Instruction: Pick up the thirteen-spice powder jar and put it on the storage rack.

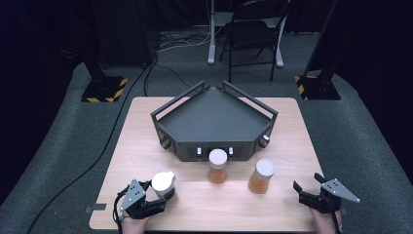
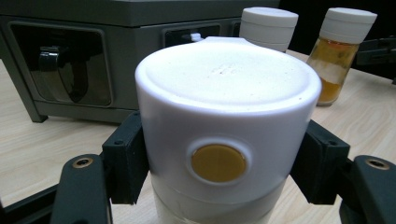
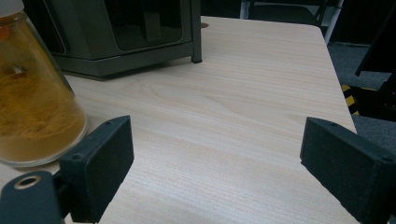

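Observation:
A jar with a white flip-top cap [image 1: 163,184] [image 2: 224,116] stands near the table's front left. My left gripper [image 1: 160,197] [image 2: 219,163] is shut on it, both pads pressed against the cap's sides. Two more jars of orange powder with white lids stand in front of the grey machine: the middle jar [image 1: 217,166] [image 2: 268,25] and the right jar [image 1: 262,176] [image 2: 338,51] [image 3: 32,98]. My right gripper [image 1: 304,187] [image 3: 215,168] rests open at the front right, a little to the right of that jar, with only bare table between its pads.
A dark grey wedge-shaped machine [image 1: 214,119] with side rails and front knobs sits on the wooden table [image 1: 146,146], behind the jars. A chair [image 1: 253,29] and floor stands with striped bases are beyond the table. A black cable runs across the floor at left.

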Demonstrator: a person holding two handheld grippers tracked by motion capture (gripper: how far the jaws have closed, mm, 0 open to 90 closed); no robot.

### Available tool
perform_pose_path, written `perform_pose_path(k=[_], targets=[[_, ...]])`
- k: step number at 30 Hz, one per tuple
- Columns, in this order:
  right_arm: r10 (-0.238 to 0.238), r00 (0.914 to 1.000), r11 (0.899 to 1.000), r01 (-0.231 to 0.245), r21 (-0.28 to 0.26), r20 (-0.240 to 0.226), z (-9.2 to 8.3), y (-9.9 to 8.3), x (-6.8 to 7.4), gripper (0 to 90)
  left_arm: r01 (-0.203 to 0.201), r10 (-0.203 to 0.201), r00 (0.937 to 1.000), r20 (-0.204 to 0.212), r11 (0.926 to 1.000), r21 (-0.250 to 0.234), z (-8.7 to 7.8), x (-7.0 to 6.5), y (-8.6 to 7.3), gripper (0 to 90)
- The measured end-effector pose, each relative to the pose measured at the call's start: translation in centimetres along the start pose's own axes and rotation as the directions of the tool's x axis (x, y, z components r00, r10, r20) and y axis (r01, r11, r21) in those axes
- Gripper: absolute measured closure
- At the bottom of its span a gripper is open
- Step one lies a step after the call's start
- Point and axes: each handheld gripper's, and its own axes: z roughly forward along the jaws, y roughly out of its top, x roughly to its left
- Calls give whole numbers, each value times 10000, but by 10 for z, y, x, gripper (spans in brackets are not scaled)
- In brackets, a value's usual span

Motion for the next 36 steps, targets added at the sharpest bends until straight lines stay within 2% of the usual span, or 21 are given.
perform_pose_path(k=[10,16,22,31,36], targets=[[56,10000,10000,-56,4,-21,0,0,-1,85,-45,44,10000,-4,9999,-135,4,0,16,308],[68,10000,10000,-69,-42,-43,0,-1,-1,85,-286,286,9996,-88,9996,-39,9,-2,36,308],[57,10000,10000,-57,-55,-32,0,-1,-1,86,-254,254,9997,-12,9997,-64,17,3,53,308],[42,10000,10000,-42,-66,-20,-1,-1,-1,87,-342,340,9993,-139,9993,-160,29,3,79,308],[43,10000,10000,-43,-60,-21,-1,-1,-1,88,-563,562,9982,-205,9984,-30,35,4,94,309]])
